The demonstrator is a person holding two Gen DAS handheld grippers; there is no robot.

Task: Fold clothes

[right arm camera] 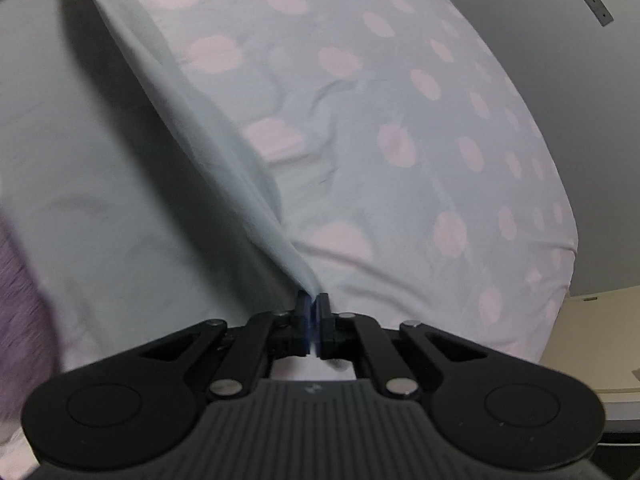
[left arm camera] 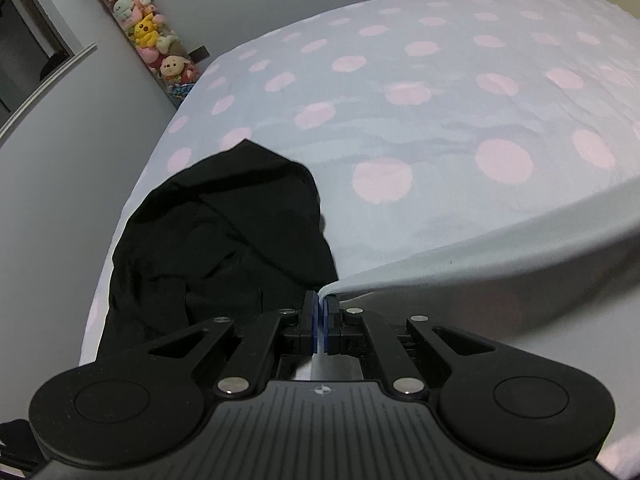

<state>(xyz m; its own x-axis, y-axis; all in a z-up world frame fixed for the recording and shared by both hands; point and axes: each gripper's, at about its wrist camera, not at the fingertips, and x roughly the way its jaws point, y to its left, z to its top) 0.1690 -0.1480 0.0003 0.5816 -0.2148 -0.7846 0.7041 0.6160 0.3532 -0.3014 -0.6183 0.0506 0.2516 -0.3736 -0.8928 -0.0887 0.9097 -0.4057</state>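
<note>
A pale mint-green garment (left arm camera: 500, 248) stretches from my left gripper (left arm camera: 321, 300) out to the right, lifted off the bed. The left gripper is shut on one corner of it. In the right wrist view the same pale garment (right arm camera: 100, 184) hangs in a taut fold running up to the left, and my right gripper (right arm camera: 313, 300) is shut on its edge. A crumpled black garment (left arm camera: 216, 232) lies on the bed just left of the left gripper.
The bed (left arm camera: 440, 80) has a light blue sheet with pink dots. A clear tube of plush toys (left arm camera: 148, 32) stands by the wall at the bed's far left corner. A purple fabric (right arm camera: 20, 280) shows at the left edge. A beige piece of furniture (right arm camera: 600, 340) stands beside the bed.
</note>
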